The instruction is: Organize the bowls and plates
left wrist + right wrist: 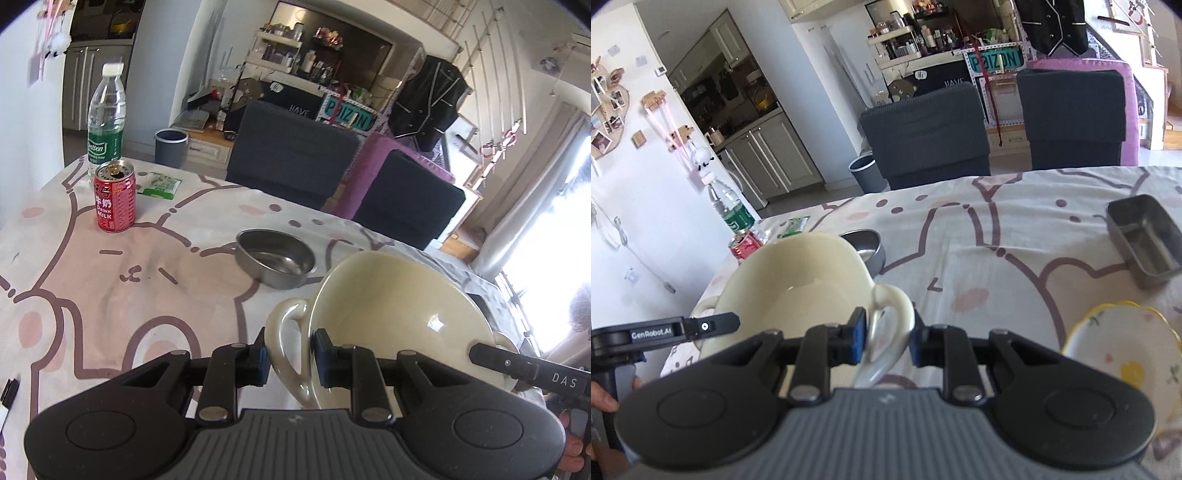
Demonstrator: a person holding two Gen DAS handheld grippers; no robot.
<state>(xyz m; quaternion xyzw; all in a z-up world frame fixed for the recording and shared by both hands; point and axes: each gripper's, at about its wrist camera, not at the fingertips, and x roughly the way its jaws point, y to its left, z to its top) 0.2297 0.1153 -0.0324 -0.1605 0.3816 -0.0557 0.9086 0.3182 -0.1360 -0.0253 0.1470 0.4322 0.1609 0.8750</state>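
Now both jaws grip the cream bowl — one handle each — above the table.

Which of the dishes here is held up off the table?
The cream two-handled bowl: each tongs grips one of its handles. The round steel bowl, the rectangular steel tin and the flowered dish all sit on the tablecloth.

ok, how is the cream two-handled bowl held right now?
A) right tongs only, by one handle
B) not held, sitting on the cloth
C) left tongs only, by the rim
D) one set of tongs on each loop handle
D: the left tongs pinch one loop handle of the cream bowl, and the right tongs pinch the opposite handle.
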